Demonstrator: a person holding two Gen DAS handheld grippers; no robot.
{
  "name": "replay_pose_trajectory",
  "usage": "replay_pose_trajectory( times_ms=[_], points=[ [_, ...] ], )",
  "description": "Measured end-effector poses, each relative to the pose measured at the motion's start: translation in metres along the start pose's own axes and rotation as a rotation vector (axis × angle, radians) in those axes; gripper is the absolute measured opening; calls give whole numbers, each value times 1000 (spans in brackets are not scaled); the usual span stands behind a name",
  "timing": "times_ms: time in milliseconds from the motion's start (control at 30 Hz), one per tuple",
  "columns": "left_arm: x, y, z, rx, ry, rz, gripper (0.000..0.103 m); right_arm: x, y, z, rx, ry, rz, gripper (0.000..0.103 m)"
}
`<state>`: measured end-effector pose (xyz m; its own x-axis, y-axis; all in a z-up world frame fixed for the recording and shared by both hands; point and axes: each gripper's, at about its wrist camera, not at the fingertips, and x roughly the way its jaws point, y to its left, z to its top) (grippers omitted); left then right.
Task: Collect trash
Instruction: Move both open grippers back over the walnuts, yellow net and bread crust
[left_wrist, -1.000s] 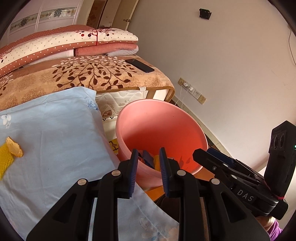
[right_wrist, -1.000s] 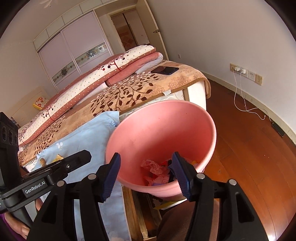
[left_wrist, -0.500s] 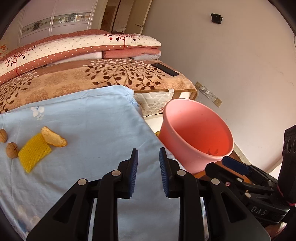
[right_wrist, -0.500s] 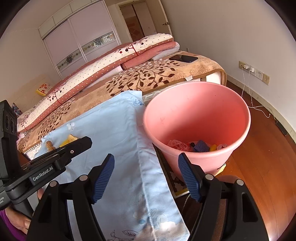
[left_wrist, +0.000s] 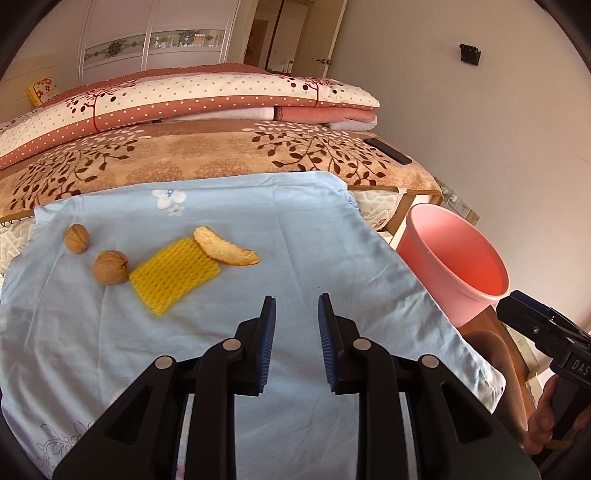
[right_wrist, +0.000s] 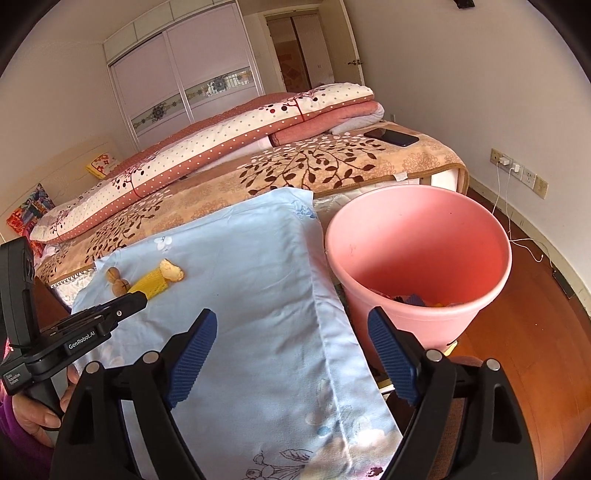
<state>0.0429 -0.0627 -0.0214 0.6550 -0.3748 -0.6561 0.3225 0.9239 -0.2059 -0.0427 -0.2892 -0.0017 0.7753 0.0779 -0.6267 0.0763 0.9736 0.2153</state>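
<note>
While both grippers are held empty over the blue sheet (left_wrist: 303, 236), the left gripper (left_wrist: 294, 332) narrowly parted and the right gripper (right_wrist: 290, 352) spread wide, yellow foam netting (left_wrist: 173, 275), orange peel (left_wrist: 221, 251) and two walnuts (left_wrist: 110, 266) are seen near the sheet's far left corner; the pink bucket (right_wrist: 417, 258) stands beside its right edge.

Pink bin (right_wrist: 417, 236), yellow foam net (left_wrist: 173, 275), lt-blue floral sheet (left_wrist: 295, 229)

Left gripper (left_wrist: 293, 325) swung from pink bucket (left_wrist: 458, 266) toward bed scraps, right gripper (right_wrist: 291, 354) drawn back, spread wider
</note>
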Motion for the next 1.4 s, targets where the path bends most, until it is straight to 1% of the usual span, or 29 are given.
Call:
replay_pose_trajectory(
  times_ms=[267,433,567,667,733,800,867,1000,1100,1200,1267,1400],
  points=[
    [-15,31,-13,-22,-9,16,24,19,29,1,-94,61,24,82],
    [-27,63,-17,-54,4,29,23,41,52,6,-141,93,86,82],
    [-29,83,-18,-49,36,66,24,65,70,10,-163,131,133,82],
    [-25,94,-15,-64,60,59,23,80,81,11,-173,152,154,82],
    [-20,100,-11,-104,72,33,23,88,87,11,-184,163,163,82],
    [-16,99,-5,-113,67,17,23,94,91,11,-193,171,168,82],
    [-9,91,1,-67,61,35,23,99,93,11,-199,178,174,82],
    [11,72,9,70,61,91,24,107,95,11,-203,191,187,82],
    [29,68,11,145,92,120,24,112,95,14,-206,189,192,82],
    [44,71,10,177,128,149,24,119,97,19,-208,194,209,82],
    [51,76,9,173,152,166,24,124,101,23,-212,196,229,82],
    [51,79,8,174,145,168,24,136,110,27,-232,209,263,81]
  ],
)
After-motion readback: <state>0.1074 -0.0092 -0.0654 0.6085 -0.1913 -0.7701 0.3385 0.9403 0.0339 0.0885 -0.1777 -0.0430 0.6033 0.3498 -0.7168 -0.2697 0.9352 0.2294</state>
